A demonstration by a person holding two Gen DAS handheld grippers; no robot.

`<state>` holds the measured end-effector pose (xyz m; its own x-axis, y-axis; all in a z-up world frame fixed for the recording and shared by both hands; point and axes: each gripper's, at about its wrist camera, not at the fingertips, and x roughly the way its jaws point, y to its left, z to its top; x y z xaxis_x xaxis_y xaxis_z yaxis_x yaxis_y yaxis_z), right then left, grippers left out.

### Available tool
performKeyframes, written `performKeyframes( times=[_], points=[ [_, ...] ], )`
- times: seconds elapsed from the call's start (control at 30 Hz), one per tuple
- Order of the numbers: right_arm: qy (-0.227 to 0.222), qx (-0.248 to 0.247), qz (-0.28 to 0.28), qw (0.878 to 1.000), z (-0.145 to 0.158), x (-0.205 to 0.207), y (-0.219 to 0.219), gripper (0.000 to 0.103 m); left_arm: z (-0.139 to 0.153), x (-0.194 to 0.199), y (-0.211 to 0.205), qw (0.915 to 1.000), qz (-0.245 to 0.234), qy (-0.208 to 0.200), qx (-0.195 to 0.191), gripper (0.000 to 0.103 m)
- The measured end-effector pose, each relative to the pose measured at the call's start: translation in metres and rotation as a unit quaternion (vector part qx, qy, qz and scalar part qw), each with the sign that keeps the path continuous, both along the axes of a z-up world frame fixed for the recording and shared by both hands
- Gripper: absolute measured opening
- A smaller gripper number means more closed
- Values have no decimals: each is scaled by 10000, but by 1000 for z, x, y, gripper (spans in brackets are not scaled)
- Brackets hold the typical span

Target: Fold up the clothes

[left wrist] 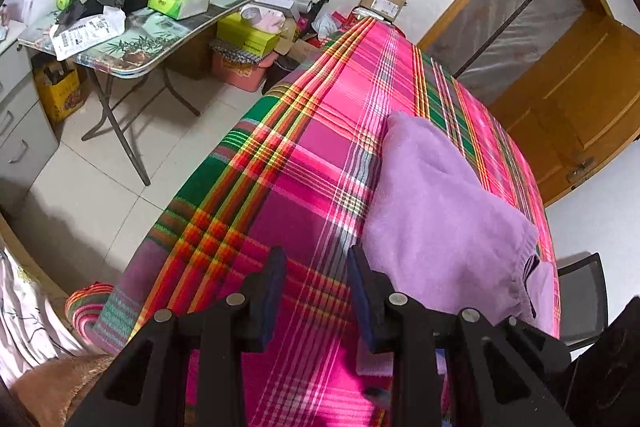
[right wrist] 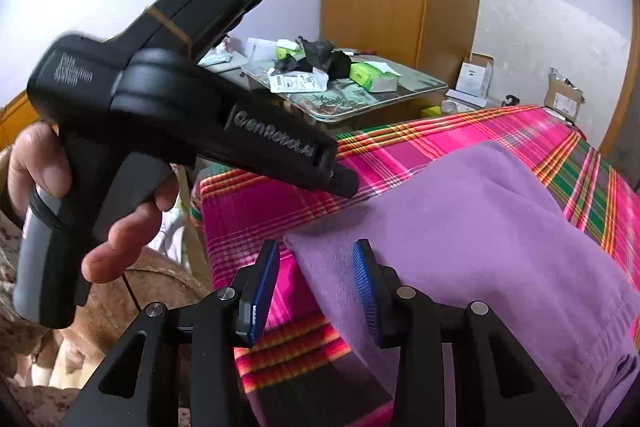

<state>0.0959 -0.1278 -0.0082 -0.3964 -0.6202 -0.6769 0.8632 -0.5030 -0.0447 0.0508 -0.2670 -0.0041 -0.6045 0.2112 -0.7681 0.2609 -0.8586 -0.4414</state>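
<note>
Purple fleece garment lying on the bed's pink plaid cover, toward the right side, running from near to far. Looks doubled over already — one soft rounded end at the far side, a ribbed cuff or hem at the near right, a second layer showing under it. Whether that is a half-made fold or the finished bundle: cannot tell from this.

Left hand-held gripper — fingers apart, nothing between them, hovering over bare plaid just left of the garment's near edge. Right pad close to the fleece; touching or not, unclear.

Right hand-held gripper — also spread, empty. Near left corner of the garment sitting in the gap ahead of the pads, not pinched.

In the right wrist view, the left tool's black body held by a hand at the left, nose pointing down toward the garment's left edge.

Judgement: fits either a re-grip between folds or letting go after the last one. If another fold is wanted, pinching both layers at the near corners together, lifting evenly so the plush does not slide apart — thick fleece likely to spring back unless pressed flat.

Cluttered folding counter standing far left, well apart from the bed.
</note>
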Motion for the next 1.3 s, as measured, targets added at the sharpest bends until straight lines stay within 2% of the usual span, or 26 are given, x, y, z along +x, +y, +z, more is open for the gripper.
performKeyframes(
  times=[0.07,0.17,0.37,0.53,0.67,1.03,1.1,1.2,1.3],
  points=[
    [31,11,-80,10000,-1,0,-2,40,0,-9,1,9999,-85,-30,-59,32],
    [92,41,-189,9998,-3,3,-4,40,-1,-22,2,9995,-303,-68,73,32],
    [595,382,-331,9969,-10,19,-15,40,0,-51,4,9968,-751,-161,243,35],
    [778,572,-464,9942,-16,25,-23,40,0,-72,7,9940,-997,-206,391,36],
    [704,535,-620,9941,-17,24,-25,40,0,-86,9,9921,-1161,-231,411,36],
    [478,441,-716,9953,-17,21,-22,40,-5,-114,14,9857,-1318,-356,986,36],
    [452,427,-723,9954,-17,20,-22,38,-6,-119,15,9842,-1345,-380,1092,36],
    [426,385,-743,9956,-16,27,-20,29,-6,-125,15,9828,-1348,-432,1187,36],
    [312,287,-771,9961,-13,21,-17,23,-8,-128,16,9830,-1332,-530,1149,27]
  ],
)
